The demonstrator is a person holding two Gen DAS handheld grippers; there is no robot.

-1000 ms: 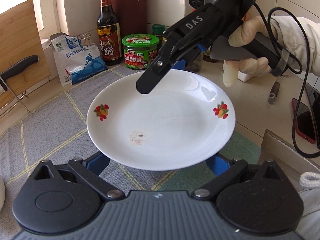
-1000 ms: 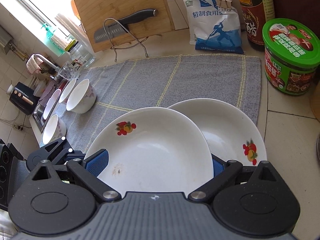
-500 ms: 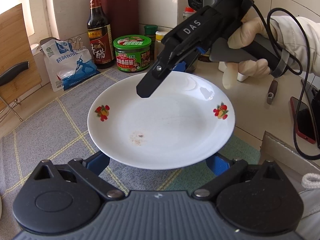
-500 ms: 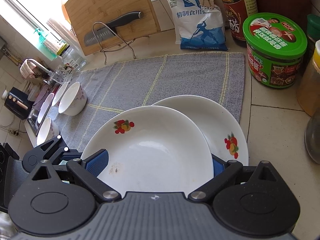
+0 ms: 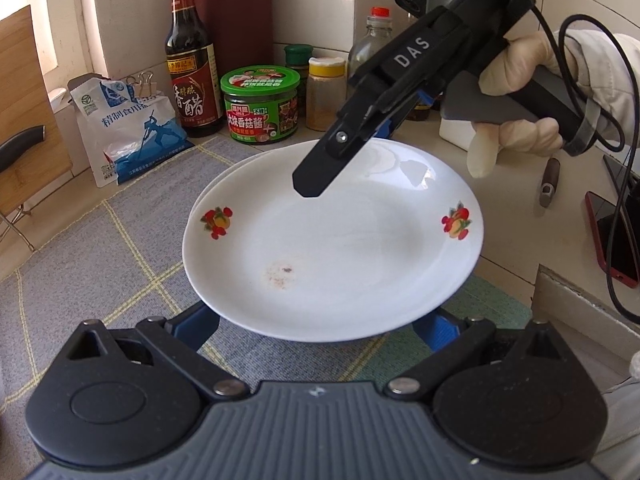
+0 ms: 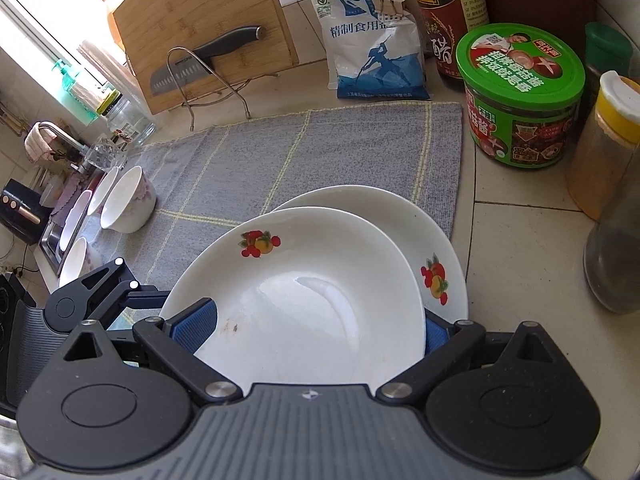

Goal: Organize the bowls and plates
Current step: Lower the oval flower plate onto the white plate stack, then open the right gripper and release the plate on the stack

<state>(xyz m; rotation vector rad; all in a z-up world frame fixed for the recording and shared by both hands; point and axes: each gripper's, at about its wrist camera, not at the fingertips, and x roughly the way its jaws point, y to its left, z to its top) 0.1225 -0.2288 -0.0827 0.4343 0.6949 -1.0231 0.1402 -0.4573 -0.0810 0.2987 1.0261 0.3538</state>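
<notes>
Your pale tiled surface [image 6: 516, 248] carries a grey woven cloth with yellow lines [image 6: 248, 160]. On the cloth sit a white fruit-printed plate [image 6: 400, 216] and a white floral bowl [image 6: 128, 202]. Directly on the tiles stand a green-lidded sauce jar [image 6: 520, 100], a blue-and-white salt bag [image 6: 372, 52] and a dark vinegar bottle [image 6: 444, 20].

top plate [image 6: 304, 288]: white, fruit motif, stained | overlaps lower plate [image 6: 400, 216] | bowls [image 6: 128, 200] left

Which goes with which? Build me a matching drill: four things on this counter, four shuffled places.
Things:
1 stained plate
2 second plate
3 knife
4 green-lidded jar

Places:
A in the wire rack at the cutting board
B between the right gripper fingers
C at the grey mat corner, partly covered
D on bare counter tile

Pairs: 1-B, 2-C, 3-A, 4-D
</notes>
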